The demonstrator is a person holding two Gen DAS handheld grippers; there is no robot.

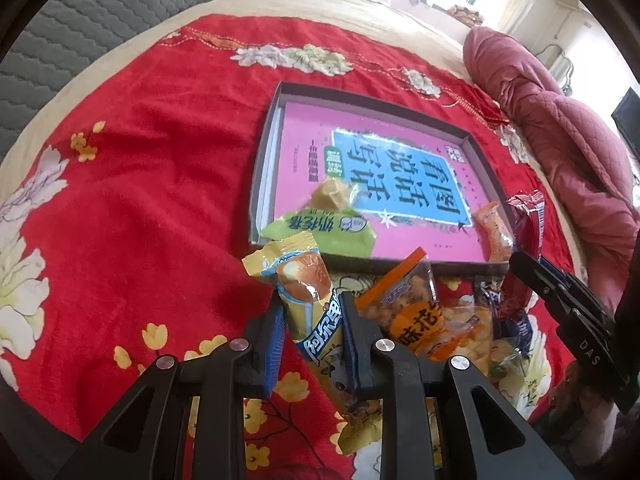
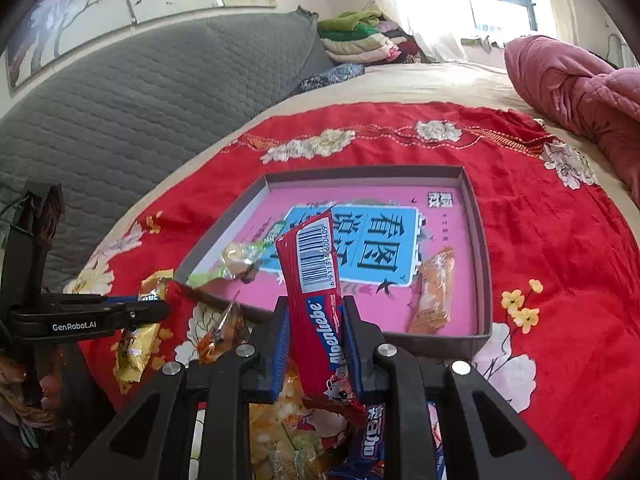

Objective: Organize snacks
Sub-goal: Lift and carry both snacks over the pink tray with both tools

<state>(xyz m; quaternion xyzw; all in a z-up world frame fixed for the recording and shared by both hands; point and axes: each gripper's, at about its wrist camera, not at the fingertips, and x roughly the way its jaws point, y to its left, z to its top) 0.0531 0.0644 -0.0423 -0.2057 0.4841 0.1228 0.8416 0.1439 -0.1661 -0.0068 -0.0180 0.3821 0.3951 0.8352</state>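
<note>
The red cloth (image 1: 152, 168) is looking soft and a bit fuzzy. The box (image 2: 478, 248) is looking like matt grey card. The pink book (image 1: 404, 236) in it is shining, smooth and glossy. The snack packs are shiny, crinkly plastic: the yellow pack (image 1: 308, 292), the red pack (image 2: 316, 300), the green pack (image 1: 320, 228). The grippers are looking like matt black plastic with blue pads (image 1: 276, 340) and shiny metal screws (image 2: 387, 349). The grey headboard (image 2: 140, 100) is looking quilted.
</note>
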